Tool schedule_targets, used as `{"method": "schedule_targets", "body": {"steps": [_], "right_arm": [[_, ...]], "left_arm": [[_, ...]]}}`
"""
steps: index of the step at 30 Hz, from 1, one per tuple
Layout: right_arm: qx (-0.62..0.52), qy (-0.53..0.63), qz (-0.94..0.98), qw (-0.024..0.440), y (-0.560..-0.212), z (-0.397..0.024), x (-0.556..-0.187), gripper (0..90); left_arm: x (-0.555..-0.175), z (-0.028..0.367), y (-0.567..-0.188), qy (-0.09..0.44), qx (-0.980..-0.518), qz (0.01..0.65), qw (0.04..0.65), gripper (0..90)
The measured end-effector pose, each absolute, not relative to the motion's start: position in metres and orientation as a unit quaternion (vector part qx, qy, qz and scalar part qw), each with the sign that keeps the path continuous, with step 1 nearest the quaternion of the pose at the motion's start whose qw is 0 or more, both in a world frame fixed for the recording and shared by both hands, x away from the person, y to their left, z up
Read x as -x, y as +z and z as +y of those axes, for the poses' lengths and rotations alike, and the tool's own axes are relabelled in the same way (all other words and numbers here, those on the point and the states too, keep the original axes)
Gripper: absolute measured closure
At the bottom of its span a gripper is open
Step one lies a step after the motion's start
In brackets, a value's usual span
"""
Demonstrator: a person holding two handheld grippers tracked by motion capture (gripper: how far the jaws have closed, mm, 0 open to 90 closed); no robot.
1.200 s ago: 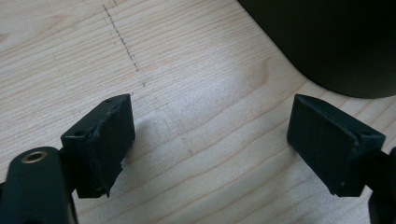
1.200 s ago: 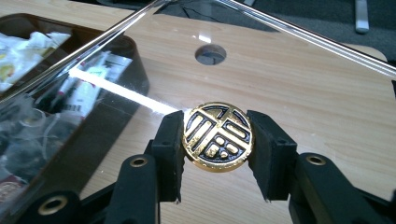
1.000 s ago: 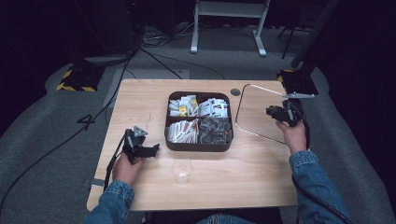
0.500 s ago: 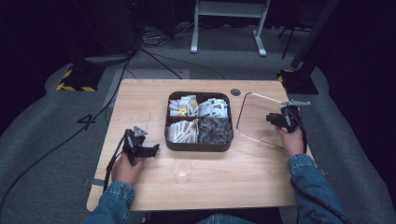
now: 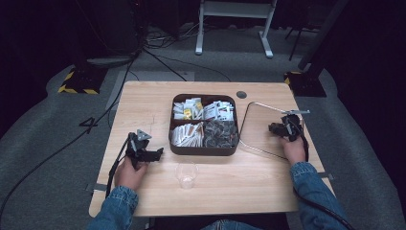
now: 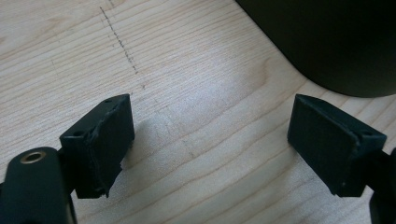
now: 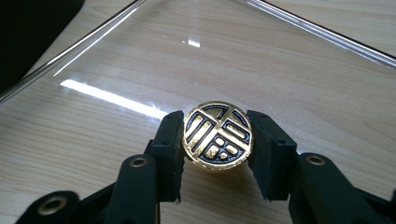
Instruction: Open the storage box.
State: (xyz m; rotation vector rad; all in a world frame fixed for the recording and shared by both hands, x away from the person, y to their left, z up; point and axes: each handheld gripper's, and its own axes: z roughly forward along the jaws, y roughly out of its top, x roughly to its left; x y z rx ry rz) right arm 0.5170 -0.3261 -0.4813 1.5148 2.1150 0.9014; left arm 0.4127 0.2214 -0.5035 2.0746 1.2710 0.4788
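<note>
A clear glass lid (image 5: 261,128) with a metal rim lies on the table to the right of the dark square box (image 5: 203,149). Its round black-and-gold knob (image 7: 218,140) sits between the jaws of my right gripper (image 7: 217,128), which is shut on it; in the high view the right gripper (image 5: 282,128) is at the lid's right side. My left gripper (image 5: 155,154) rests low over the table left of the box, jaws wide apart. In the left gripper view the left gripper (image 6: 210,140) has bare wood between its pads, and the box wall (image 6: 336,42) stands just ahead.
The box holds several compartments of sachets and packets (image 5: 210,111). A small clear cup (image 5: 186,173) stands on the wooden table (image 5: 143,105) in front of the box. A round grommet (image 5: 241,95) sits near the far edge. Cables trail from both grippers.
My right gripper has come down with the lid, which was tilted up off the table and now lies low and nearly flat. The left gripper has stayed where it was.
</note>
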Motion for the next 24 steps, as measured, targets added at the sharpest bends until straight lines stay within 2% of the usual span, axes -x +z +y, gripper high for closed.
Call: {"method": "schedule_targets", "body": {"steps": [24], "right_arm": [[-0.553, 0.317, 0.745, 0.195, -0.4859, -0.3275, -0.5166, 57.7]], "left_arm": [[-0.4126, 0.2212, -0.5036, 0.182, -0.791, 0.486, 0.326, 15.1]]}}
